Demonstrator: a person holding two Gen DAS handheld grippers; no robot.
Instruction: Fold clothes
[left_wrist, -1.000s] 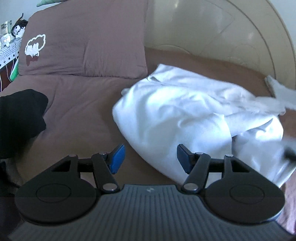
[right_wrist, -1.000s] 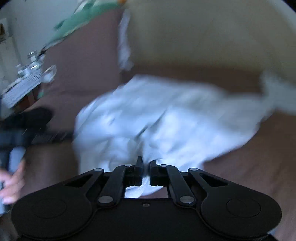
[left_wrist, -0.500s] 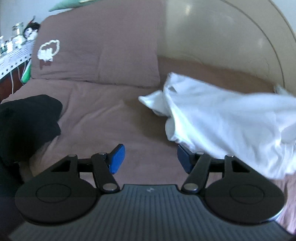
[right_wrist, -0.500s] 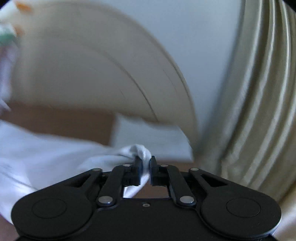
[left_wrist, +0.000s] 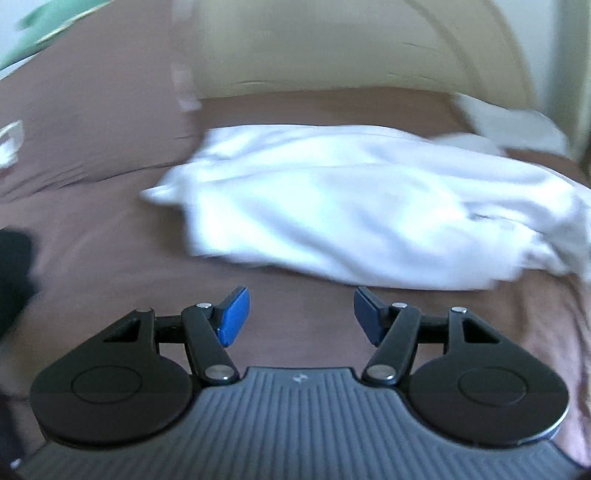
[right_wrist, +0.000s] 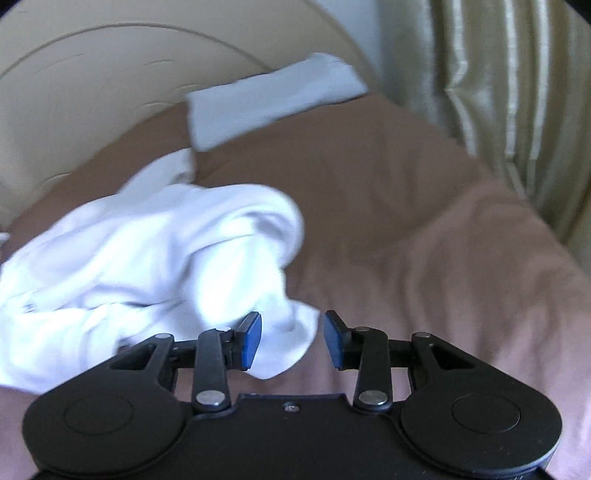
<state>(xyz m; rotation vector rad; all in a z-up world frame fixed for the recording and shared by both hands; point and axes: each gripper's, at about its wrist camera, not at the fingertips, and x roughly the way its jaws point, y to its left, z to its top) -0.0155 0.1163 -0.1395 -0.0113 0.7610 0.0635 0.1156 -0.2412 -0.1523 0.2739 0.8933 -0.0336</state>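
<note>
- Left wrist view: a dark garment (left_wrist: 14, 273) lies at the far left edge of the brown bedsheet (left_wrist: 110, 240), with a brown pillow (left_wrist: 92, 92) behind it and a cream headboard (left_wrist: 332, 48) curving across the back.
- The left gripper (left_wrist: 301, 317) hovers over bare sheet, jaws wide apart and holding nothing.
- The white garment (left_wrist: 351, 203) lies crumpled on the sheet just beyond the blue fingertips (left_wrist: 232, 314), stretching from centre to the right edge; the picture is blurred.
- Right wrist view: the headboard (right_wrist: 92, 74) fills the upper left, a folded white cloth (right_wrist: 273, 99) sits against it, and pale curtains (right_wrist: 498, 74) hang at right.
- The white garment (right_wrist: 147, 258) is heaped on the left of the bedsheet (right_wrist: 424, 221).
- The right gripper (right_wrist: 293, 341) stands open, gripping nothing; a loose tip of the garment lies between its jaws, nearer the left one.
</note>
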